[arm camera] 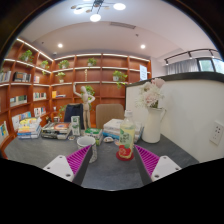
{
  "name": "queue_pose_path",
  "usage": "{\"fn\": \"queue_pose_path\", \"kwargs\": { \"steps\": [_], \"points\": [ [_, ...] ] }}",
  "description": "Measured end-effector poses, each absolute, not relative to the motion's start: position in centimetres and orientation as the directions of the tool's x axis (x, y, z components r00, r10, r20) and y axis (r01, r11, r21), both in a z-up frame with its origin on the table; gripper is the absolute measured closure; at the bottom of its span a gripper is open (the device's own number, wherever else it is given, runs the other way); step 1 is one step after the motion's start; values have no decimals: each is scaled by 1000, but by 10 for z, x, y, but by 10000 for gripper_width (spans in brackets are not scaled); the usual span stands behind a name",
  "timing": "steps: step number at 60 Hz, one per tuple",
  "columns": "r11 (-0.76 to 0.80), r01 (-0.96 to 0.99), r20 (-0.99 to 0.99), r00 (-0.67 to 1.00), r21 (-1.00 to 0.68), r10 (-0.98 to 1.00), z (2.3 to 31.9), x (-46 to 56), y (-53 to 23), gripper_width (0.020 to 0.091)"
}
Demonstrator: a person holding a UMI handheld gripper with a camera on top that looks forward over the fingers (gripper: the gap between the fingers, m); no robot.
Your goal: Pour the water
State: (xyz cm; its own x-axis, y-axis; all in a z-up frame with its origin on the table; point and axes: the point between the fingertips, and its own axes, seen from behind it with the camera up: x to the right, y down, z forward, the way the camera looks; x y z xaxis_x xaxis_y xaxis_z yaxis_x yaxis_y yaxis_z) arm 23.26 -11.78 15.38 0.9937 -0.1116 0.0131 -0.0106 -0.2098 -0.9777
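My gripper [112, 166] is open above a grey table [110, 172], its magenta pads spread wide at either side. Just ahead of the left finger stands a pale cup [87, 148]. Ahead, and nearer the right finger, stands a small clear bottle [125, 146] with a red lower part. Neither object touches the fingers [76, 161], and nothing is held between them.
A white vase with pale flowers [152, 121] stands to the right behind the bottle. Boxes and books [50, 128] lie on the table's left side. Wooden shelves [30, 85] line the left and back walls, and a white wall [195, 110] rises at the right.
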Motion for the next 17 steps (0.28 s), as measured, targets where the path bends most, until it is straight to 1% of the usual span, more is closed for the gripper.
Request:
{"fn": "queue_pose_path", "kwargs": {
  "steps": [17],
  "points": [
    [-199,-2,21,993,-980,-114,159,228,-142,266]
  ]
}}
